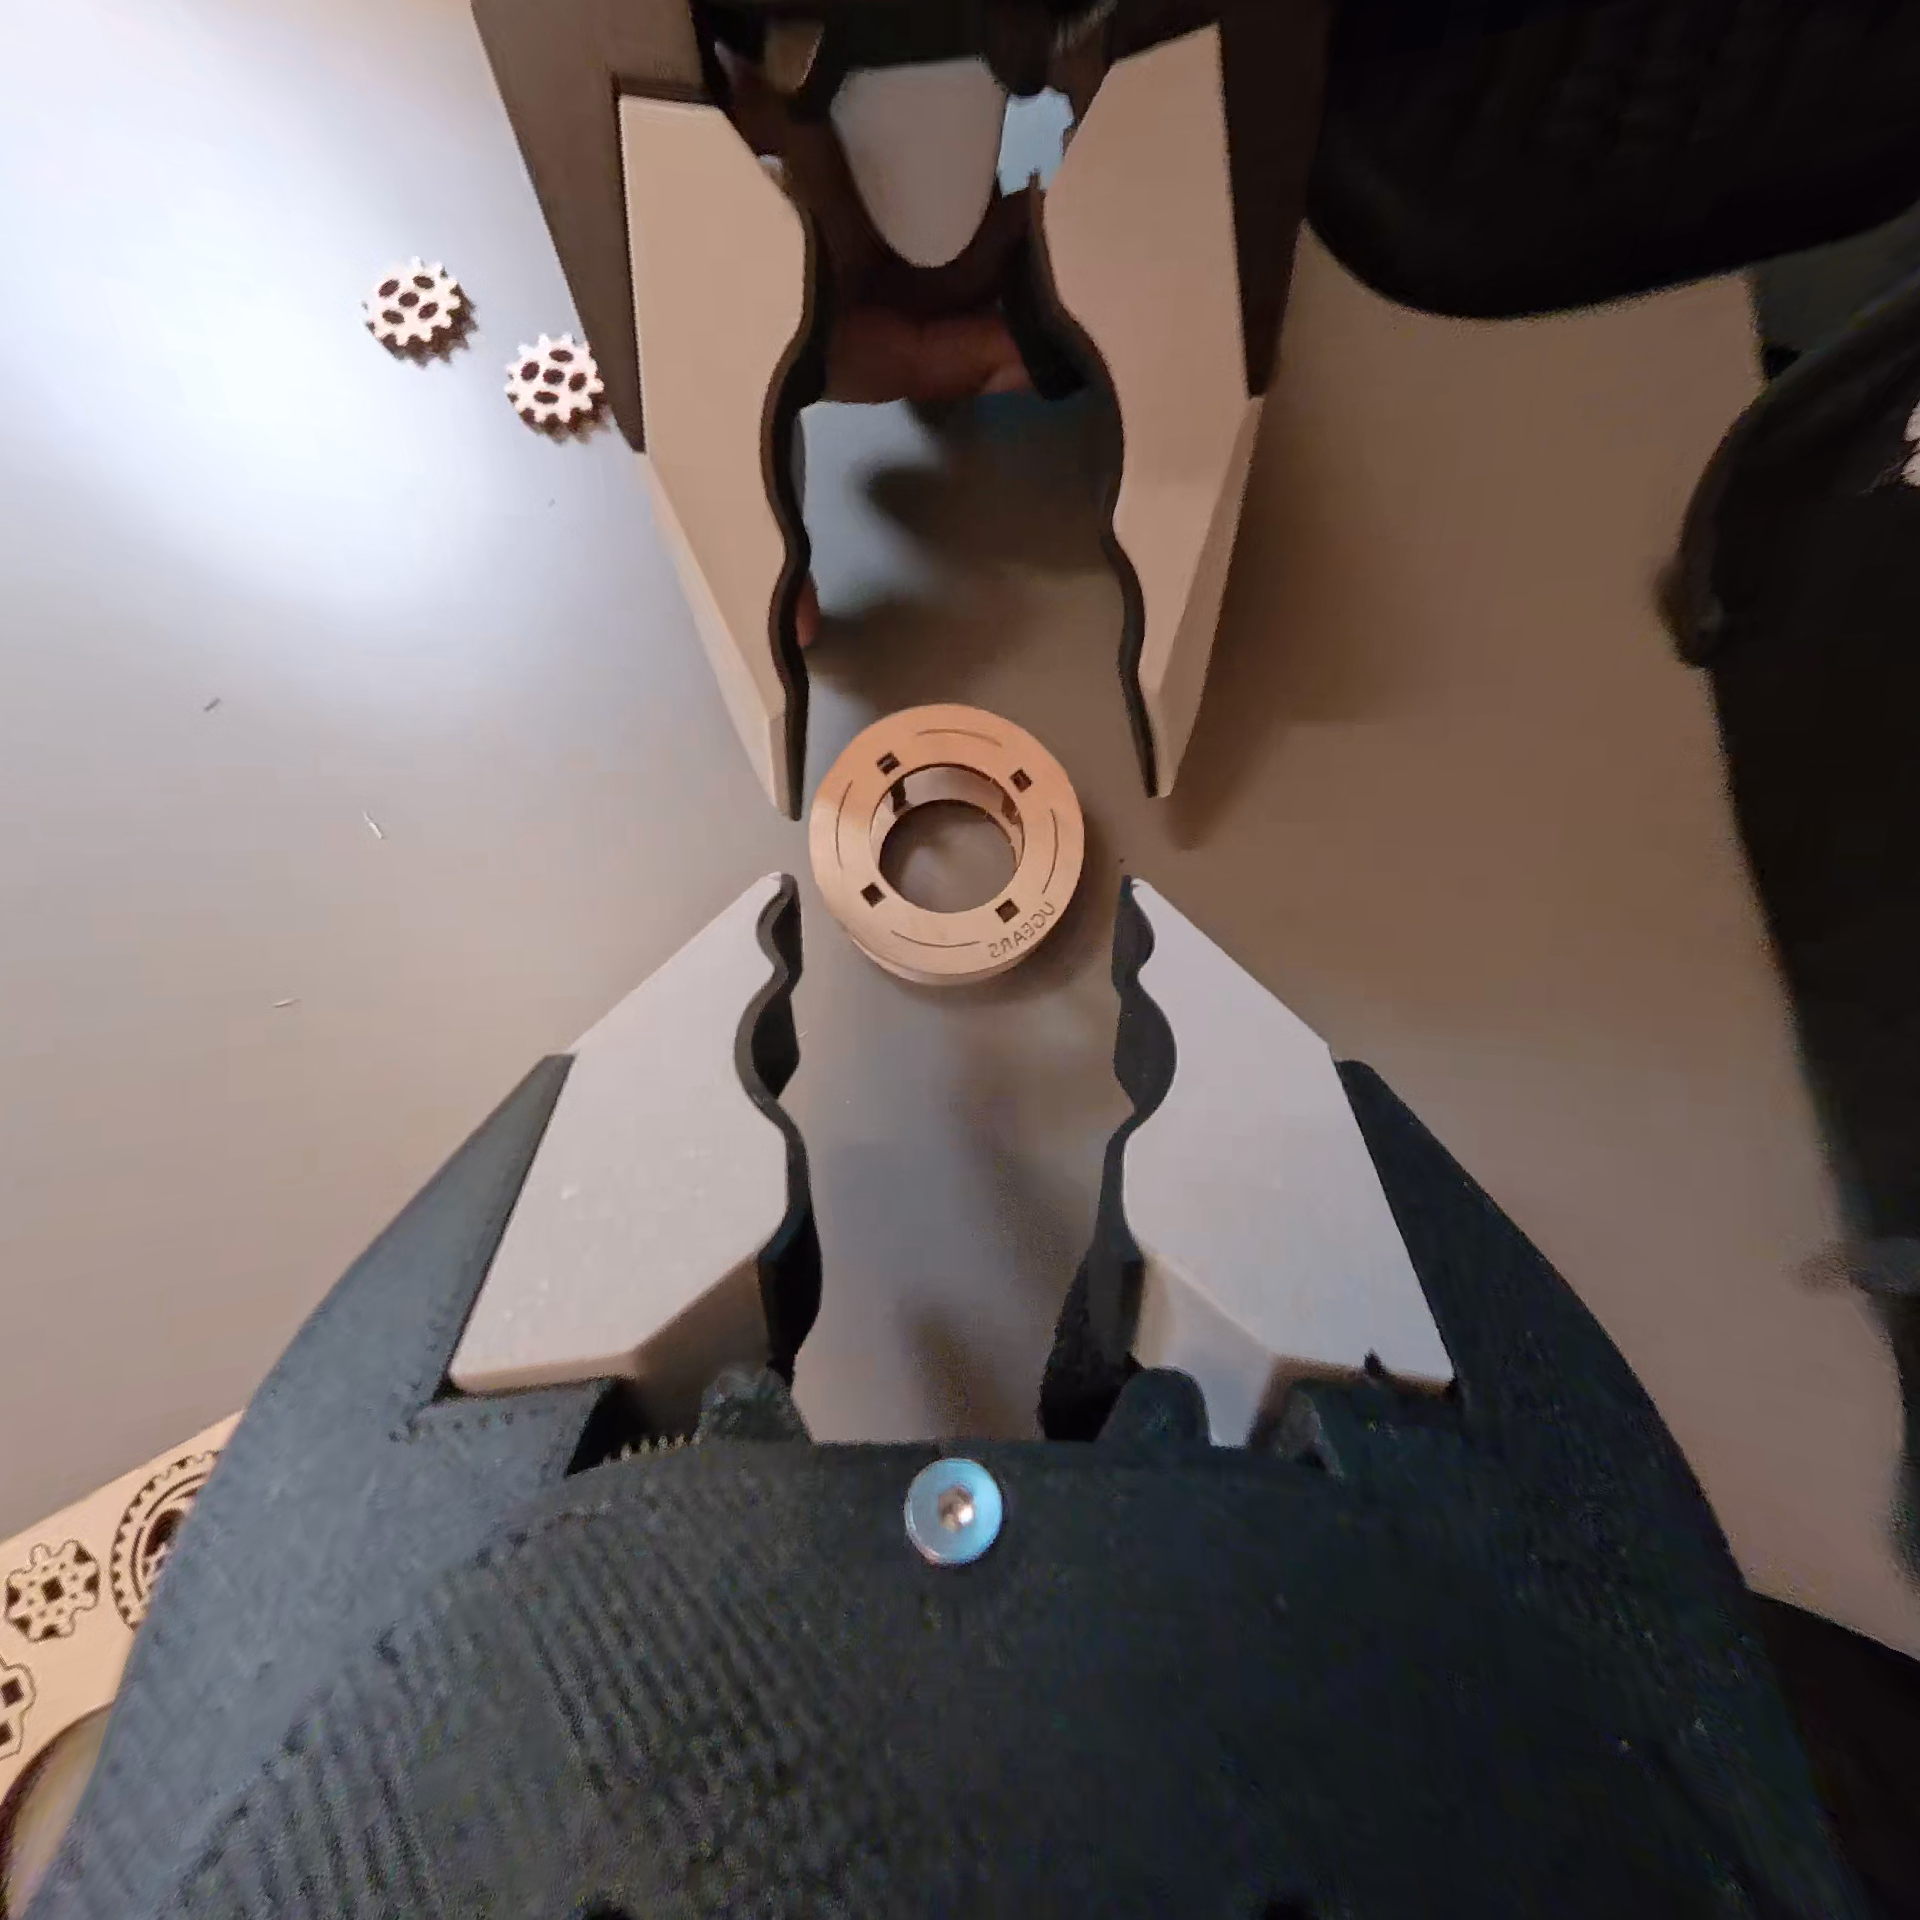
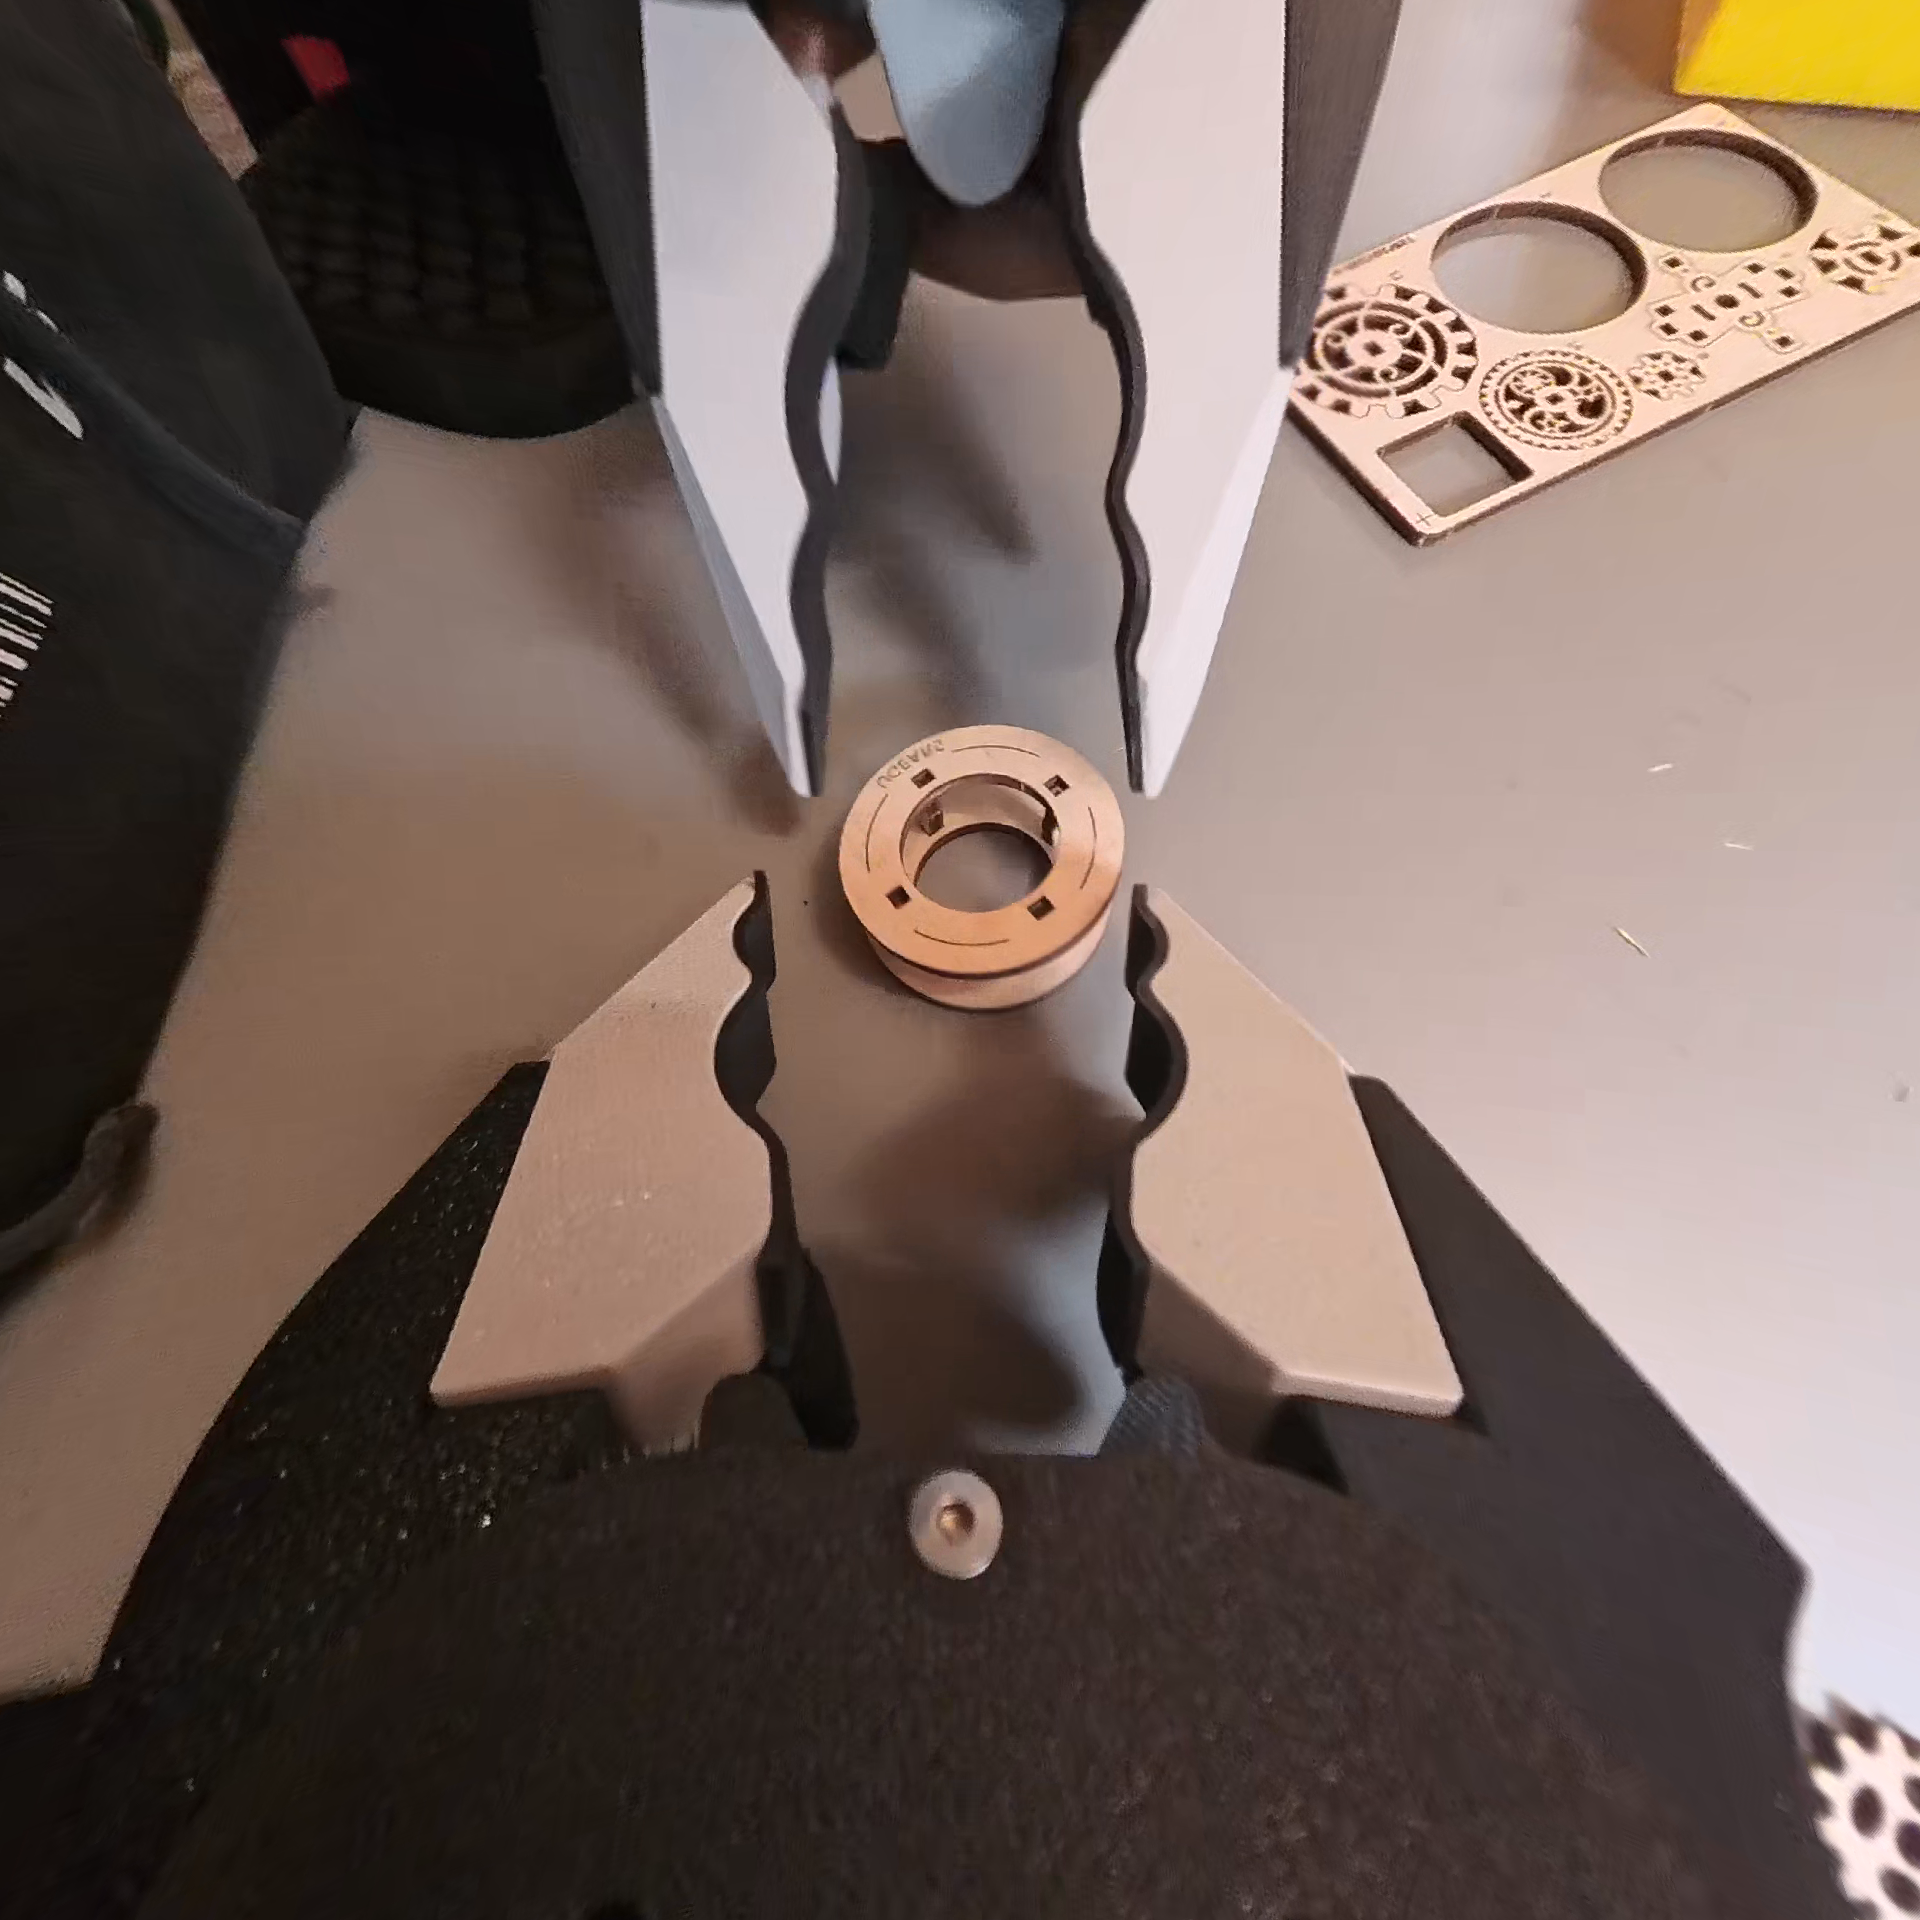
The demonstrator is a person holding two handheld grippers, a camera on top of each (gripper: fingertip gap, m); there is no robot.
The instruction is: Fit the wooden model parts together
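Note:
A round wooden ring part (image 1: 947,844), made of stacked discs with a centre hole and small square slots, lies flat on the grey table. My left gripper (image 1: 954,883) is open and empty, its tips at the ring's near side. My right gripper (image 1: 971,792) faces it from the far side, also open and empty. In the right wrist view the same ring (image 2: 981,878) lies between my right gripper (image 2: 948,883) and the left gripper (image 2: 971,790) opposite. Neither gripper touches the ring.
Two small wooden gears (image 1: 420,311) (image 1: 557,377) lie at the far left. A wooden parts sheet (image 2: 1621,322) with cut-out holes lies at the right, beside a yellow box (image 2: 1808,47). Its corner also shows in the left wrist view (image 1: 73,1590). A dark garment (image 2: 114,623) borders the table. Only a small space, under 4 cm, lies between the two pairs of fingers.

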